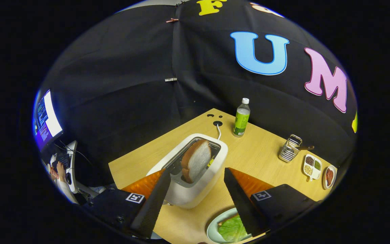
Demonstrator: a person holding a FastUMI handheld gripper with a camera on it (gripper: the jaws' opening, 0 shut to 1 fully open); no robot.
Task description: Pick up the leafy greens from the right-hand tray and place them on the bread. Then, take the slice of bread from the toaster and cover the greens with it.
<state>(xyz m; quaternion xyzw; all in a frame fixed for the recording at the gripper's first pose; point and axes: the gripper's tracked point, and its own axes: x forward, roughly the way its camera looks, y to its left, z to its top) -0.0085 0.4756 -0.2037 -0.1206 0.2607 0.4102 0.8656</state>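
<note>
- Gripper spread wide, nothing pinched, hovering above the toaster with the fingers either side of it.
- Slice of bread standing up in the toaster slot, leaning a bit, roughly between the fingertips and just ahead of them.
- Leafy greens already lying on a plate down near the right finger, with what looks like bread peeking out underneath. So probably onto the second half of the job: fetching the toaster slice.
- Biggest worry: coming down off-centre and clipping the toaster rim instead of the slice. Light toaster, could slide or tip on the table.
- Slice leaning in the slot, so could easily end up pinched by a corner, then twisting or dropping on the way over.
- Squeezing too hard likely to crush or tear soft bread.
- Plate sitting right by the toaster, so a sloppy swing could knock the greens off.
- Bottle, wire basket and little dishes well apart from all this, not much risk there.
</note>
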